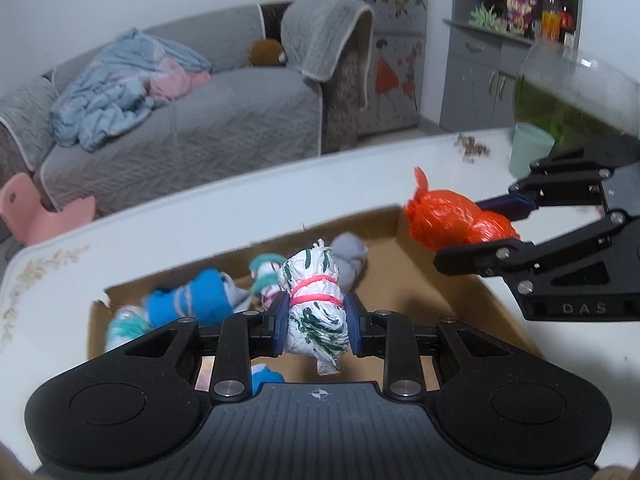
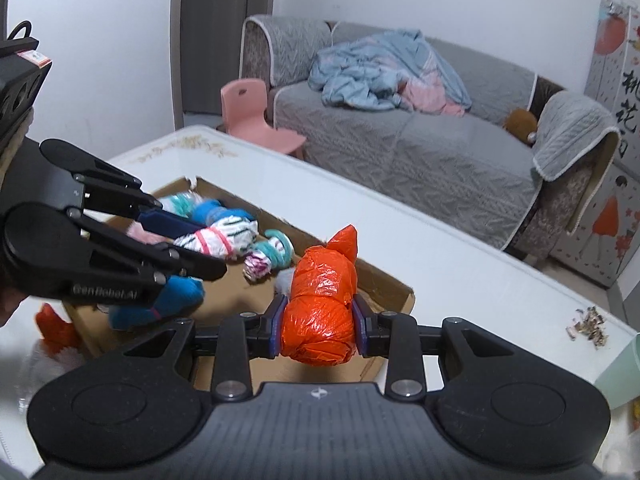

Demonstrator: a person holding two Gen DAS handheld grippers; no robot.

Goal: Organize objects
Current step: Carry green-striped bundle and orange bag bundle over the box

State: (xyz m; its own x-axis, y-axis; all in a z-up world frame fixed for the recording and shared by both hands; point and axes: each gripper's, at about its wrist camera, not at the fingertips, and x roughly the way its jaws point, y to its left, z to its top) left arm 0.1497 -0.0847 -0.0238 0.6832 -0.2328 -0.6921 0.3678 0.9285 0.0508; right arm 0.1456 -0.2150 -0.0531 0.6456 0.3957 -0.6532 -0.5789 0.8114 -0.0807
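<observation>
My left gripper (image 1: 318, 322) is shut on a white bundle with green stripes (image 1: 316, 312), tied with a pink band, held over the open cardboard box (image 1: 416, 280). In the right wrist view the same bundle (image 2: 220, 242) shows between the left gripper's fingers (image 2: 168, 220). My right gripper (image 2: 318, 326) is shut on an orange plastic-wrapped bundle (image 2: 320, 312), at the box's right side; that orange bundle (image 1: 456, 220) also appears in the left wrist view, in the right gripper (image 1: 492, 226). Several rolled bundles, blue (image 1: 188, 302), teal and grey, lie in the box.
The box rests on a white table (image 2: 460, 276). A pale green cup (image 1: 530, 148) and scattered crumbs (image 2: 588, 326) lie on the table's right part. Another orange bundle (image 2: 56, 328) lies left of the box. A grey sofa (image 2: 420, 148) and a pink chair (image 2: 256, 116) stand behind.
</observation>
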